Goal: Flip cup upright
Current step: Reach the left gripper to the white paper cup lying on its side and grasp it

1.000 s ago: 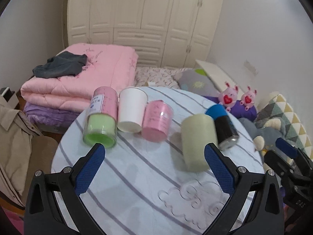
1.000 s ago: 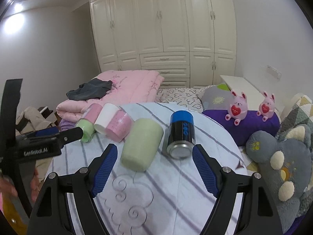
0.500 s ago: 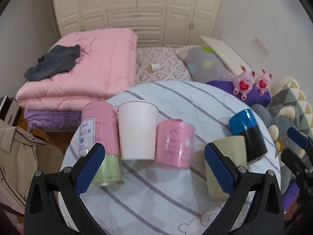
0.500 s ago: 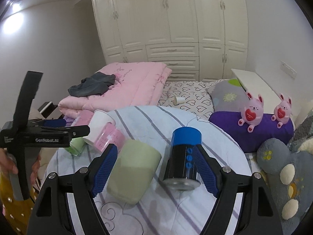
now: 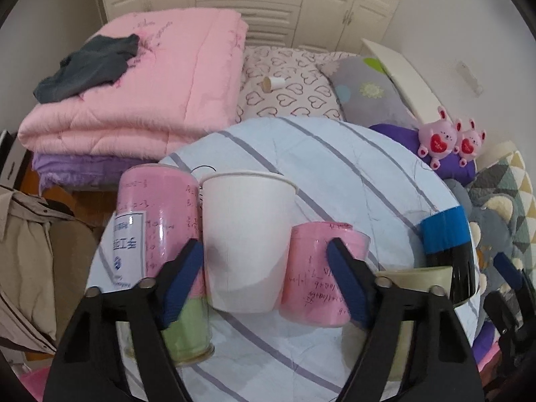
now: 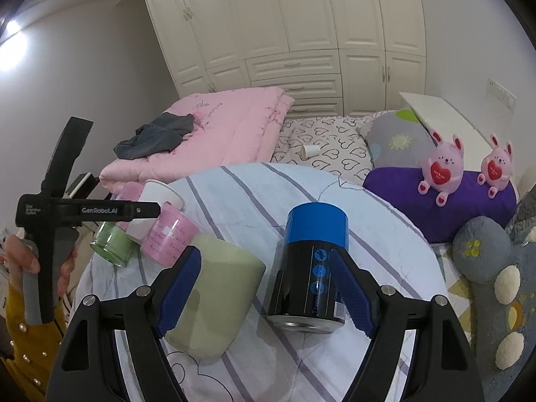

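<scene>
Several cups stand upside down on a round striped table point(image 5: 328, 167). In the left wrist view my open left gripper point(image 5: 264, 281) straddles the white paper cup point(image 5: 246, 238), with a tall pink-and-green glass point(image 5: 157, 234) to its left and a short pink cup point(image 5: 318, 274) to its right. In the right wrist view my open right gripper point(image 6: 264, 288) straddles the gap between a pale green cup point(image 6: 217, 298) and a black can-shaped cup with a blue base point(image 6: 310, 264). The left gripper also shows in the right wrist view point(image 6: 157, 210), at the white cup point(image 6: 160, 194).
A bed with a folded pink quilt point(image 5: 140, 77) and heart-print pillow point(image 5: 288, 87) lies behind the table. A purple cushion point(image 6: 442, 201) with two pink plush rabbits and a grey plush toy point(image 6: 485, 261) are to the right. A beige coat point(image 5: 30, 261) hangs on the left.
My left gripper has moved forward and left to the white cup, which now sits between its fingers. My right gripper has moved forward, closer to the green cup and the black can.
</scene>
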Demonstrator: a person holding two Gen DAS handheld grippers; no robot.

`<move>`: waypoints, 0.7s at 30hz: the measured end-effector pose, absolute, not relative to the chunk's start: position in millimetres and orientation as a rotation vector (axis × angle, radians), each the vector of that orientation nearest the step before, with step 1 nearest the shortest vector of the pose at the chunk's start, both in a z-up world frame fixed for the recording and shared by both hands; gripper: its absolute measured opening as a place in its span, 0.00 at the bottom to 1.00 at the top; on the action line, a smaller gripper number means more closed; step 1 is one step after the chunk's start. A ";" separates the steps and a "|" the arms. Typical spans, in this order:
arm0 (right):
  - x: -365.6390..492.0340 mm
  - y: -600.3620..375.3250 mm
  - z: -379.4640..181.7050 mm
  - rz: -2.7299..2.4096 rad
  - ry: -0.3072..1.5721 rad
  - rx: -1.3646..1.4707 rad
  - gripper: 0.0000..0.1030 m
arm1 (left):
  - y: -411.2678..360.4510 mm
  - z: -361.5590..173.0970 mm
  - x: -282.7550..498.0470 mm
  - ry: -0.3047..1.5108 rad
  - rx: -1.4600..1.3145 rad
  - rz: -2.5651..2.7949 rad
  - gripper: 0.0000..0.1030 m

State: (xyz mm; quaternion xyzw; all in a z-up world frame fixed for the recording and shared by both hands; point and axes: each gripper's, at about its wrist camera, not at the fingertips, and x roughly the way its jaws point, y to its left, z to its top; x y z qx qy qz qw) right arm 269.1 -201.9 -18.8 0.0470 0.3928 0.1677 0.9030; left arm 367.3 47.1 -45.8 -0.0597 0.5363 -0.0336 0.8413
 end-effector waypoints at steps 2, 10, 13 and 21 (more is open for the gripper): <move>270.5 -201.2 -20.2 0.347 0.818 0.098 0.78 | 50.7 -46.4 371.5 1.142 -0.149 -0.063 0.68; 278.0 -201.8 -24.8 0.349 0.837 0.097 0.78 | 48.5 -60.1 381.5 1.219 -0.103 -0.043 0.59; 278.8 -201.0 -26.4 0.348 0.841 0.097 0.78 | 46.0 -64.2 384.1 1.223 -0.090 -0.036 0.61; 281.4 -201.5 -30.1 0.345 0.855 0.094 0.78 | 38.1 -75.0 393.2 1.251 -0.037 -0.007 0.65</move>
